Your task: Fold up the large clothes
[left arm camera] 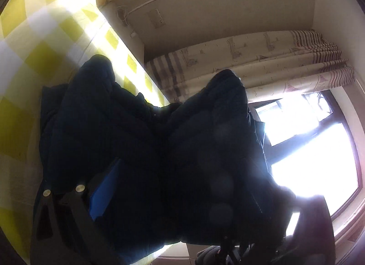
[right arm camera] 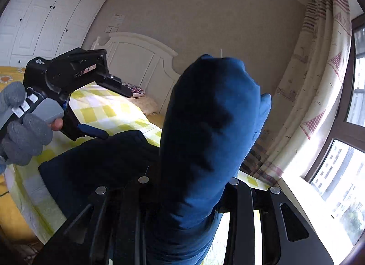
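Note:
A dark navy padded jacket [left arm camera: 127, 132] fills the middle of the left wrist view, bunched between my left gripper's fingers [left arm camera: 102, 192], whose blue pad presses into the cloth. In the right wrist view a thick roll of the same blue jacket [right arm camera: 209, 132] stands up between my right gripper's arms [right arm camera: 187, 196], which are shut on it. The rest of the jacket [right arm camera: 102, 157] drapes down onto the yellow checked bed [right arm camera: 107, 110]. My left gripper [right arm camera: 91, 131], held by a grey-gloved hand [right arm camera: 20, 128], shows at the left there, its tips at the cloth's upper edge.
A white headboard [right arm camera: 141, 59] and a pillow [right arm camera: 146, 105] lie at the far end of the bed. A white wardrobe [right arm camera: 45, 14] stands at the left. A striped curtain [right arm camera: 319, 82] and a bright window [right arm camera: 346, 162] are at the right.

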Tool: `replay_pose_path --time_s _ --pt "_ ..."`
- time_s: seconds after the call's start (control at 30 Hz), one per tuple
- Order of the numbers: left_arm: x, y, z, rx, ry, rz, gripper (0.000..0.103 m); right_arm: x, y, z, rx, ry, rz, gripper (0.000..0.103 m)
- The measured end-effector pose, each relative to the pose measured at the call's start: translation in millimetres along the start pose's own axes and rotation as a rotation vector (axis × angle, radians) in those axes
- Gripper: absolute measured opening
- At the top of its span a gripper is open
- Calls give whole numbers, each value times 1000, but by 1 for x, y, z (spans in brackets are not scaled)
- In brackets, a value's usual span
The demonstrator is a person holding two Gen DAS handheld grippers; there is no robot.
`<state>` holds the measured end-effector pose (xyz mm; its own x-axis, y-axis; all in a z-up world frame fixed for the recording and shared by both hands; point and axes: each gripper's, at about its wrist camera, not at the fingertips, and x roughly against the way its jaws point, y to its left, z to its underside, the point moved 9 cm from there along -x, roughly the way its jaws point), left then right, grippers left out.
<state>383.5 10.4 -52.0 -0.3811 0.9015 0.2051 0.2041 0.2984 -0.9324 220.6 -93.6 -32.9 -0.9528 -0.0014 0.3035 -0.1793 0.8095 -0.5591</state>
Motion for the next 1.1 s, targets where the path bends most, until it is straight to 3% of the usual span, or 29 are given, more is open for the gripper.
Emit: replay_pose_path --time_s 0.07,0.13,0.3,0.43,0.5,0.6,0.67,0.7,0.77,0.8,0.83,0.9,0.93,0.97,1.0,1.03,1.1 --pt "2 15 0 53 22 54 101 -22 51 16 191 67 -50 36" --pt "-1 26 3 67 29 46 101 -29 82 26 298 67 -52 37" --pt "-16 30 3 30 71 -18 101 -25 76 24 265 59 -49 37" --pt "-36 0 0 -115 136 -110 101 -20 88 18 308 46 -21 37" --pt "-51 -23 3 -253 181 -197 101 -22 88 19 310 39 -17 37" --pt "-75 -33 11 -482 281 -473 101 -9 84 15 286 -9 -15 37" --pt "-93 -26 15 -565 364 -604 101 -4 81 14 263 -35 -17 37" --pt "-98 -21 13 -556 394 -624 101 -1 81 14 256 -44 -15 37" --pt "-104 -16 6 -472 417 -579 101 3 86 14 247 -50 -14 37" --pt "-101 -15 1 -419 395 -544 96 3 86 14 250 -54 -4 37" --pt "-100 -16 -3 -381 382 -507 76 3 85 14 253 -56 13 39" --pt "-98 -23 -5 -394 358 -475 47 11 83 13 243 -76 8 44" --pt "-95 -26 -6 -411 340 -478 39 26 86 16 223 -92 -3 47" --pt "-93 -29 -7 -430 322 -479 36 36 78 18 187 -107 3 48" --pt "-90 -31 -8 -448 303 -479 32 46 66 23 132 -124 11 55" --pt "-86 -32 -9 -456 286 -478 30 57 49 30 55 -141 17 73" --pt "-83 -33 -10 -453 268 -463 30 76 19 58 -132 -128 -4 93"
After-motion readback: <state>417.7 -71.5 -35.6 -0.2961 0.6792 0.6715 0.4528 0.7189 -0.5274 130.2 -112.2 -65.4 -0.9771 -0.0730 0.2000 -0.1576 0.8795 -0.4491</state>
